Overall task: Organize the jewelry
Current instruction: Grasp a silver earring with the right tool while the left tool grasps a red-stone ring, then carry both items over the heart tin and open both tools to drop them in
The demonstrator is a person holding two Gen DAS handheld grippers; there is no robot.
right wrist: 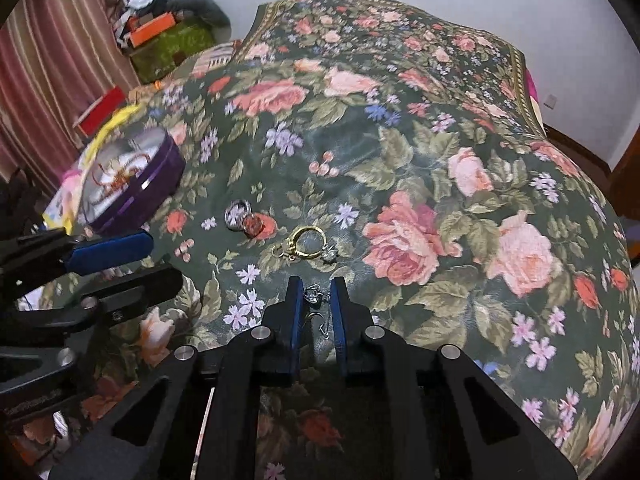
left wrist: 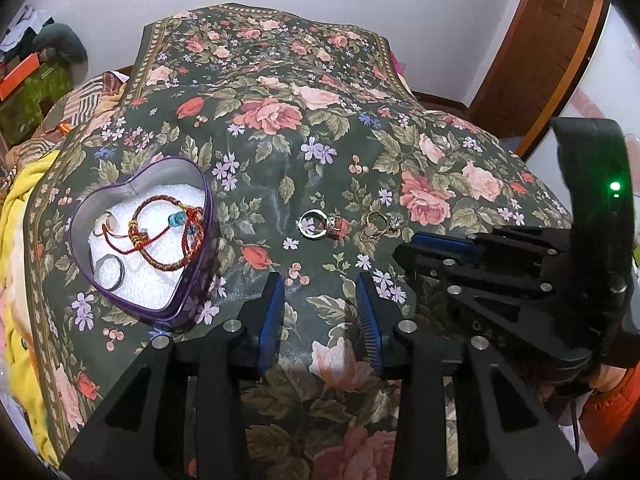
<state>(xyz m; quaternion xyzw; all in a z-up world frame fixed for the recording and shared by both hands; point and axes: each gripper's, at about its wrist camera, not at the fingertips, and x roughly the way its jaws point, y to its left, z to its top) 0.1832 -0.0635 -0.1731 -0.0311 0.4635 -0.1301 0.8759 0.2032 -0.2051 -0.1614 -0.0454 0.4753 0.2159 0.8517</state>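
A purple heart-shaped tin (left wrist: 188,304) with white lining holds red cord bracelets (left wrist: 168,232) and rings (left wrist: 110,272); it also shows in the right wrist view (right wrist: 152,184). On the floral cloth lie a silver ring (left wrist: 314,222) with a red-stone piece, and a gold ring (left wrist: 376,220) with a clasp and crystal, seen too in the right wrist view (right wrist: 306,240). My left gripper (left wrist: 320,300) is open and empty, near of these. My right gripper (right wrist: 316,300) has its jaws narrowly apart around a small silver earring (right wrist: 312,294) with hooks.
The floral cloth (left wrist: 280,128) covers a bed. A yellow blanket (left wrist: 16,208) lies at the left. Boxes and clothes (right wrist: 160,28) are piled by a striped curtain (right wrist: 48,60). A wooden door frame (left wrist: 560,40) stands at the right.
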